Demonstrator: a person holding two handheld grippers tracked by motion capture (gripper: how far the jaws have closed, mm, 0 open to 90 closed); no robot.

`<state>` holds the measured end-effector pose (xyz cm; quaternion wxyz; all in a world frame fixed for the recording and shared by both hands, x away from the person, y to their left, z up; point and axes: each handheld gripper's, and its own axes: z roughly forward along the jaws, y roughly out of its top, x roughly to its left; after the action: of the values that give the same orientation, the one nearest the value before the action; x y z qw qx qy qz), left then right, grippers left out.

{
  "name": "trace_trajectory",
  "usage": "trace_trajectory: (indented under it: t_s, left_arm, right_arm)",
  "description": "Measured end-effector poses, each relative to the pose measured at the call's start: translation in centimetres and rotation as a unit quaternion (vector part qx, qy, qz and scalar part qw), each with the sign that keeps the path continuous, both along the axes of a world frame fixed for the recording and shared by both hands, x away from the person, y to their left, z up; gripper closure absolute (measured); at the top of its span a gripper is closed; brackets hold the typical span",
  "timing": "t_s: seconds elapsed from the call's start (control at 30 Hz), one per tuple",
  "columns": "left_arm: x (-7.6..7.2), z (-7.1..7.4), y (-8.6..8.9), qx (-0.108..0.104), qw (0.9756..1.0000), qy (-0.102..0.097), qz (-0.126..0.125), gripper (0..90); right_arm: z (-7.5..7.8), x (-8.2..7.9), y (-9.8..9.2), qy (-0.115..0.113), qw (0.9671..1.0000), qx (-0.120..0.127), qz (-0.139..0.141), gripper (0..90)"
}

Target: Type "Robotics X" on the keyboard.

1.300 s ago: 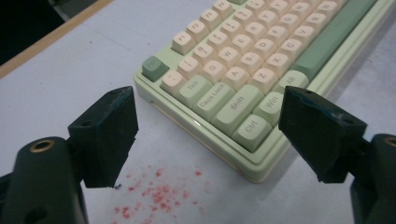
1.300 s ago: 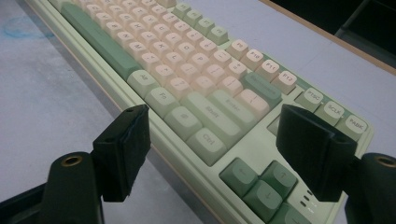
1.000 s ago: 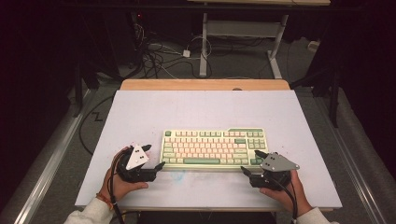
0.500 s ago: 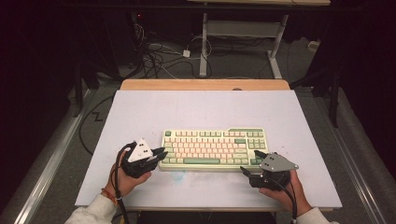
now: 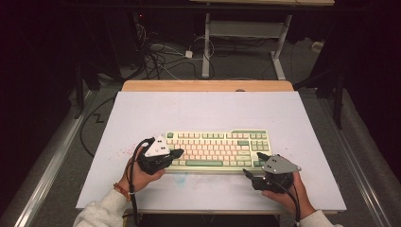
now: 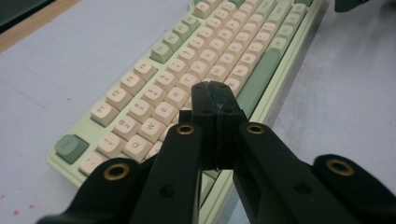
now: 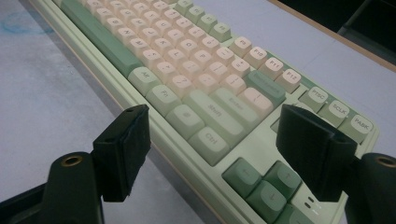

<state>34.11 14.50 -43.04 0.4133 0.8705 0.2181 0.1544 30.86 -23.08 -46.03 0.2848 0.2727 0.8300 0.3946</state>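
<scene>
My left tool [image 5: 176, 153] has just been closing and now stands fully closed with nothing between its jaws, its tip poised over the letter keys at the left end of the keyboard [image 5: 215, 150]; in the left gripper view the closed pads [image 6: 215, 100] hang above the rows near the spacebar [image 6: 261, 77]. My right tool [image 7: 224, 154] stands open with nothing gripped, its jaws spread at the keyboard's right front corner, near the arrow keys [image 7: 261, 184]. The keyboard lies flat near the front middle of the white surface [image 5: 198, 113], between my two hands.
</scene>
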Motion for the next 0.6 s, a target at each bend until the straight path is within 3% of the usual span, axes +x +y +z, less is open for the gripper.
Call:
trace_trajectory:
  t_s: [0.1,0.6]
  left_arm:
    - [0.4,-0.3,-0.8,-0.002,0.9998,0.014,-0.014,87.6]
    - [1.5,-2.1,-5.0,0.064,0.9963,0.029,-0.049,87.0]
  right_arm:
    - [0.0,0.0,0.0,0.001,1.0,-0.001,0.0,26.5]
    - [-0.1,0.0,-0.1,0.003,1.0,-0.002,0.0,26.6]
